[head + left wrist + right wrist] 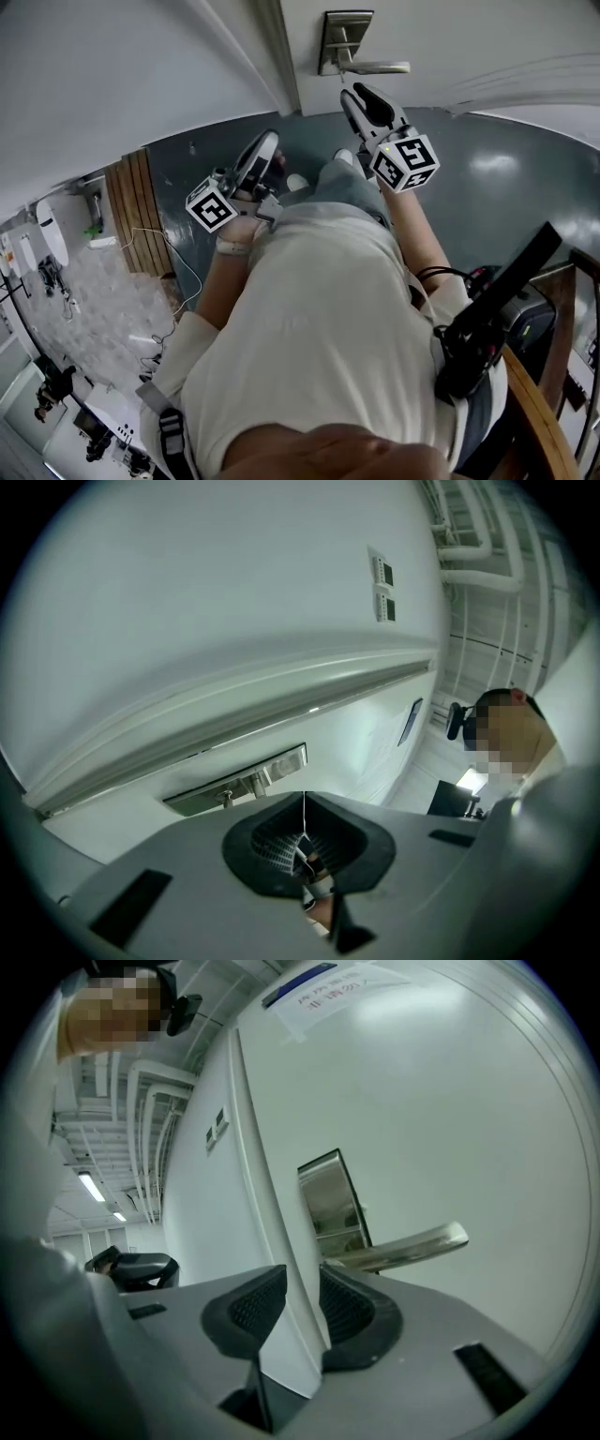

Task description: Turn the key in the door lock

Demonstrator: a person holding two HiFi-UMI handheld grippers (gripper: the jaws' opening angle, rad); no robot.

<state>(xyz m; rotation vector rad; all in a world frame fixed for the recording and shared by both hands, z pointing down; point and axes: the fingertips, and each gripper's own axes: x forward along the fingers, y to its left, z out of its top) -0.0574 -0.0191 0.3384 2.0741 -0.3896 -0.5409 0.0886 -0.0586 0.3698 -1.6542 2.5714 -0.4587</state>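
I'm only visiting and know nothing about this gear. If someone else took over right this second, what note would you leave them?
The left claw is shut with nothing clearly in it, held back from the lock plate.
The right claw is open and empty, close to the lever handle on that plate.
No key can be made out in any view.
Done: cannot tell whether it was turned.
Left: find the key at the lock plate, grip it, turn it.
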